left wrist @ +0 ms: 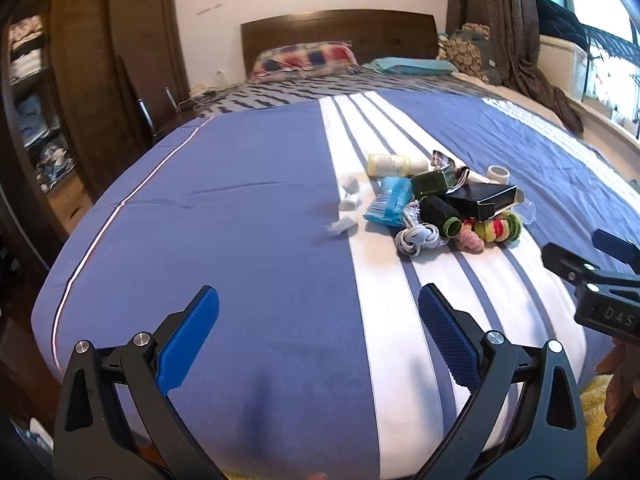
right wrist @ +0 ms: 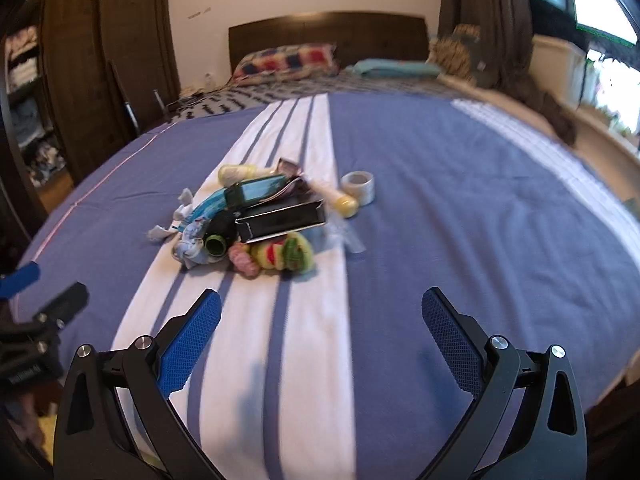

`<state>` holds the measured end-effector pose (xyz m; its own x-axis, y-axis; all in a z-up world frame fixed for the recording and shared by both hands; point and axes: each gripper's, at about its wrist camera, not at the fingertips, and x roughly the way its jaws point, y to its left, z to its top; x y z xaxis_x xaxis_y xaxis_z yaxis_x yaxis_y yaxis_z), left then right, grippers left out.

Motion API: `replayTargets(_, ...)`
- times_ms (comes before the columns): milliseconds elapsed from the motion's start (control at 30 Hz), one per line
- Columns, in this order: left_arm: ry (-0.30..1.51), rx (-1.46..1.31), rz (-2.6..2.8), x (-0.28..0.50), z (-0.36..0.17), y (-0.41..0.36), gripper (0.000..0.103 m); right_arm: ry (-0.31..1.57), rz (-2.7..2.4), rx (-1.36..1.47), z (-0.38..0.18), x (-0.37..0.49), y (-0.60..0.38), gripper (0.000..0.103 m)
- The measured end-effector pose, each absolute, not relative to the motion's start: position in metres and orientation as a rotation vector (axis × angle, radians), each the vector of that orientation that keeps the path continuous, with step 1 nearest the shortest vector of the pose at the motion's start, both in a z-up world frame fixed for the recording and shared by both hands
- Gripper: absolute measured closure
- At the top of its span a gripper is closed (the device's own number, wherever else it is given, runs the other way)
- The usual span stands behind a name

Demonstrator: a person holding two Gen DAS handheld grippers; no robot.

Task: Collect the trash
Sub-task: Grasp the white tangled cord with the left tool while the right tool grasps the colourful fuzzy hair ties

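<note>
A pile of trash lies on the blue bedspread's white stripes: a black box point(left wrist: 486, 198) point(right wrist: 280, 220), a pale yellow bottle point(left wrist: 394, 165), a blue packet point(left wrist: 390, 202), a dark green-capped bottle point(left wrist: 440, 216) point(right wrist: 218, 242), a tangled white cable point(left wrist: 416, 238), knitted toys point(left wrist: 498, 230) point(right wrist: 286, 254), paper scraps point(left wrist: 348, 200) point(right wrist: 160, 233) and a tape roll point(right wrist: 360, 187). My left gripper point(left wrist: 318, 312) is open and empty, near the bed's front, short of the pile. My right gripper point(right wrist: 322, 312) is open and empty, also short of the pile.
The bed point(left wrist: 240, 220) has a dark headboard point(left wrist: 340, 32), a checked pillow point(left wrist: 304, 58) and folded teal cloth point(left wrist: 412, 65) at the far end. A wardrobe point(left wrist: 100, 60) stands at left, curtains and a window at right. The right gripper's body point(left wrist: 600, 292) shows at the left view's edge.
</note>
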<state>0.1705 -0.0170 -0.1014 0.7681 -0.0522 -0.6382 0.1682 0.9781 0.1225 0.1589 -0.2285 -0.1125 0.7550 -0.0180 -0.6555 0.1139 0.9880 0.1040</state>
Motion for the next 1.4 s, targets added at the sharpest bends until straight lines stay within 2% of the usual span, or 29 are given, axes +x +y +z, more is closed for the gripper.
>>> replayTargets(33, 0.689, 0.180, -0.123, 0.175, -0.103, -0.018, 0.009, 0.717, -0.066, 0.135, -0.115, 0.163, -0.227, 0.003)
replayTargets(100, 0.698, 0.177, -0.129, 0.183, -0.105, -0.016, 0.009, 0.734, -0.038, 0.135, -0.121, 0.175, -0.226, 0.023)
replayTargets(133, 0.700, 0.176, -0.128, 0.187, -0.106, -0.015, 0.009, 0.744, -0.021, 0.152, -0.124, 0.183, -0.228, 0.025)
replayTargets(433, 0.740, 0.175, -0.167, 0.207, -0.118, -0.019, 0.017, 0.784, 0.017, 0.148, -0.140, 0.218, -0.230, 0.026)
replayTargets(467, 0.746, 0.171, -0.176, 0.209, -0.120, -0.021, 0.017, 0.783, 0.025, 0.144, -0.140, 0.221, -0.229, 0.029)
replayTargets(500, 0.751, 0.169, -0.187, 0.212, -0.122, -0.023, 0.019, 0.780, 0.038, 0.138, -0.140, 0.222, -0.227, 0.042)
replayTargets(533, 0.755, 0.167, -0.198, 0.214, -0.124, -0.025, 0.020, 0.776, 0.052, 0.137, -0.139, 0.222, -0.226, 0.049)
replayTargets(567, 0.759, 0.165, -0.212, 0.217, -0.126, -0.028, 0.021, 0.772, 0.069, 0.136, -0.137, 0.221, -0.225, 0.062)
replayTargets(600, 0.763, 0.159, -0.229, 0.221, -0.128, -0.031, 0.023, 0.767, 0.071, 0.132, -0.136, 0.220, -0.224, 0.064)
replayTargets(833, 0.785, 0.136, -0.323, 0.240, -0.138, -0.052, 0.041, 0.720, 0.020, 0.134, -0.121, 0.201, -0.233, 0.066)
replayTargets(1000, 0.792, 0.109, -0.387, 0.250, -0.141, -0.067, 0.045, 0.712, -0.007, 0.122, -0.114, 0.191, -0.237, 0.066)
replayTargets(1067, 0.798, 0.100, -0.408, 0.255, -0.143, -0.072, 0.054, 0.708, -0.023, 0.099, -0.115, 0.186, -0.236, 0.066)
replayTargets(1133, 0.809, 0.102, -0.426, 0.260, -0.145, -0.078, 0.068, 0.711, -0.031, 0.099, -0.116, 0.184, -0.238, 0.066)
replayTargets(1200, 0.815, 0.103, -0.444, 0.263, -0.148, -0.083, 0.074, 0.714, -0.041, 0.105, -0.118, 0.181, -0.240, 0.066)
replayTargets(1400, 0.802, 0.097, -0.458, 0.249, -0.141, -0.084, 0.081, 0.697, -0.061, 0.114, -0.115, 0.165, -0.246, 0.066)
